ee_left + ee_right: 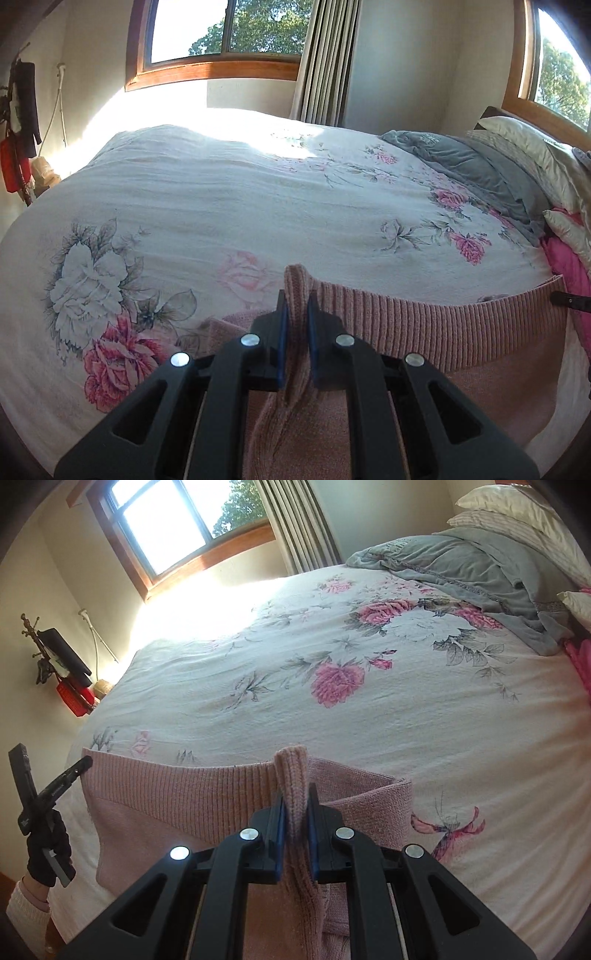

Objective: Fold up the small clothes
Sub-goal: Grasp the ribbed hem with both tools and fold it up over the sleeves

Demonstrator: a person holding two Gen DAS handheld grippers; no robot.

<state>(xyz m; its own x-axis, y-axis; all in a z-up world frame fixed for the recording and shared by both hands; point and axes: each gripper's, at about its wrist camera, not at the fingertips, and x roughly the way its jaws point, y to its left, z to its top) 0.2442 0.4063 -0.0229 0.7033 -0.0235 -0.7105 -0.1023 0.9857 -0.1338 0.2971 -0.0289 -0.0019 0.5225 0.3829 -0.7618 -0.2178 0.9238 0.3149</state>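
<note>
Two grippers are each pinching the same pink knit sweater (424,325), and I am watching both feeds at once.

Through the left wrist camera, I am seeing the left gripper (296,314) closing its blue-padded jaws on a bunched ridge of the sweater's ribbed hem, with a nub of knit poking up above the fingertips. The hem is stretching away to the right along the near edge of the bed (221,206), and the rest of the garment is hanging down below the jaws. The floral bedspread is lying flat beyond it, sunlight is washing out its far left corner, and a grey blanket (476,170) is slumping against the pillows (524,144) at the far right corner. A sliver of the other tool is peeking in at the right edge, just past the hem's end.

Through the right wrist camera, I am seeing the right gripper (296,805) clamping narrowly on another fold of that ribbed hem, the knit again standing up between the pads. The hem is running left toward the left gripper (62,779), which a gloved hand (50,849) is holding beside the bed's near left edge. Past the sweater, the bedspread is spreading out bare up to the grey blanket (469,568).
</note>
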